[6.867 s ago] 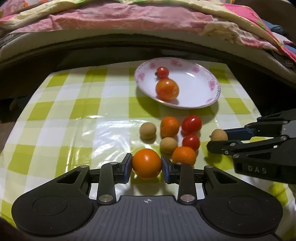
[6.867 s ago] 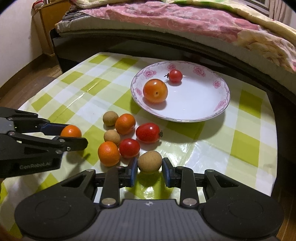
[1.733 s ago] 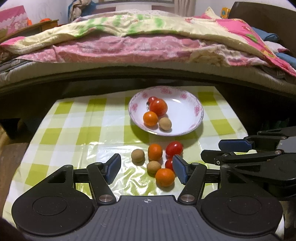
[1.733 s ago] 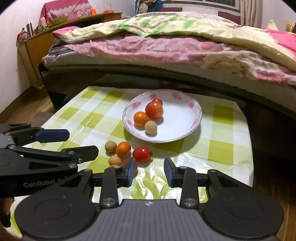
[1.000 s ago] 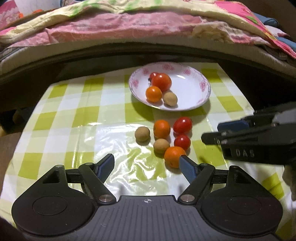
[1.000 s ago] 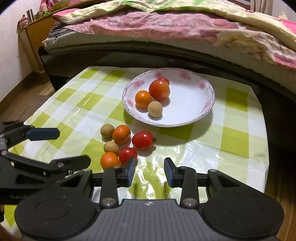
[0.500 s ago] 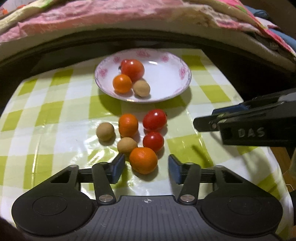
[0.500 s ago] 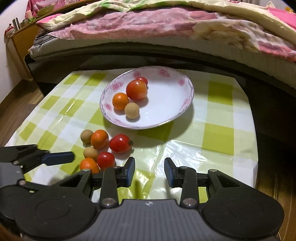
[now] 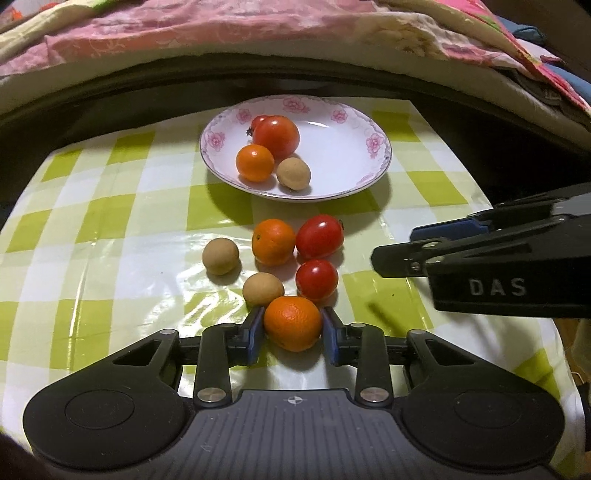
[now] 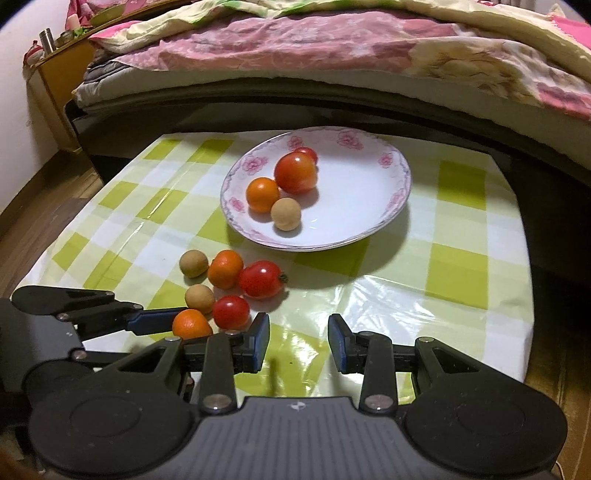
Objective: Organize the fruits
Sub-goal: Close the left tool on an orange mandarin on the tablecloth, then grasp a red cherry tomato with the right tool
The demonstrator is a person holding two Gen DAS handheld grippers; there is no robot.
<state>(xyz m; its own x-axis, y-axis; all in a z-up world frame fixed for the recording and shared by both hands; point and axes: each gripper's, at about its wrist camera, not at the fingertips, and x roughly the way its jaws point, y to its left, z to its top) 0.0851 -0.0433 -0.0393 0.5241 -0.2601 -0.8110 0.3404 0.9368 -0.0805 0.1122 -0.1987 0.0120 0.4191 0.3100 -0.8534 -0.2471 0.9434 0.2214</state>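
— What lay around you?
— A checked cloth (image 9: pixel 110 229) before a bed (image 10: pixel 332 55).
— And the fruit?
— My left tongs (image 9: pixel 293 328) were closing round an orange (image 9: pixel 293 323), too round for any long axis; my right tongs (image 10: pixel 298 341) stood parted, empty.

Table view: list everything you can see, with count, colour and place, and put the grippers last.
Tablecloth: one, green-white check, covering the table.
Plate: one, white with pink flowers, far side of the cloth.
Large tomato: one, red, on the plate.
Small tomato: one, red, behind the large one.
Plate orange: one, orange, plate front.
Plate longan: one, tan, beside it.
Loose tomatoes: two, red, on the cloth.
Loose longans: two, tan, on the cloth.
Loose orange: one, on the cloth.
Near orange: one, between the left jaws.
Bedding: pink and cream, behind.
Left gripper: black, jaws closing on the near orange.
Right gripper: black, jaws apart, nothing between.
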